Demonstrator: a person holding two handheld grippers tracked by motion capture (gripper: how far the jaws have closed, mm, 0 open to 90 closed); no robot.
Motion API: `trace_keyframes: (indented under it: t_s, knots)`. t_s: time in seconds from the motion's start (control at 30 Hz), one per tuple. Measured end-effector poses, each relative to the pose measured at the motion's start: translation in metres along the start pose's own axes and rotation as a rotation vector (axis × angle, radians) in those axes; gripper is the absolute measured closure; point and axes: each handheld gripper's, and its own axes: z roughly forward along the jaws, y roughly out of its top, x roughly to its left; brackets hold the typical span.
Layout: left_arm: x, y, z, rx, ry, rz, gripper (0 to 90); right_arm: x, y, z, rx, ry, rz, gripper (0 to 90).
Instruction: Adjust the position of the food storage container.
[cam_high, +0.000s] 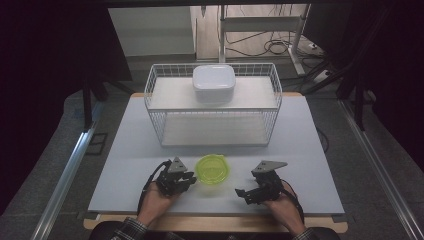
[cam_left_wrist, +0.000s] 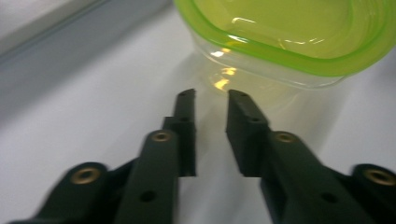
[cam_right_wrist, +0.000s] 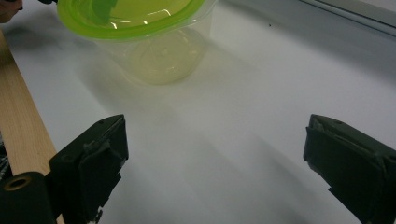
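Resting on the white bench (cam_high: 125, 165) near its front edge, a clear container (cam_high: 213, 170) with a green lid is seen between the two grippers. The left gripper (cam_high: 190, 178) is held just beside the container's left side; in the left gripper view its jaws stand a little apart, with nothing clasped between them and the fingertips (cam_left_wrist: 186, 100) just short of the container (cam_left_wrist: 289, 42), so it is released. The right gripper (cam_high: 241, 193) is held further off to the container's right, and in the right gripper view its jaws are spread wide over bare bench, the container (cam_right_wrist: 140, 32) lying ahead of them, apart. Behind the container a white wire basket (cam_high: 215, 107) is set on the bench, and a white lidded box (cam_high: 214, 82) is placed on its upper shelf.
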Motion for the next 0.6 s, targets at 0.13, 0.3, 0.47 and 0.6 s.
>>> trace_keyframes:
  t_s: [0.13,0.3,0.47,0.6]
  knots:
    - [0.000,-0.003,-0.007,-0.007,0.030,0.016,54.0,-0.001,0.000,-0.001,-0.005,-0.001,0.001,6.7]
    - [0.001,-0.010,-0.020,-0.030,0.036,0.035,35.9,0.000,0.001,-0.001,-0.011,0.005,-0.007,6.7]
    - [0.005,-0.015,-0.032,-0.065,0.014,0.003,20.7,0.000,0.001,-0.001,-0.015,0.003,-0.011,6.7]
    - [0.004,-0.019,-0.039,-0.075,0.034,0.011,9.4,0.000,0.001,-0.002,-0.023,0.004,-0.009,6.5]
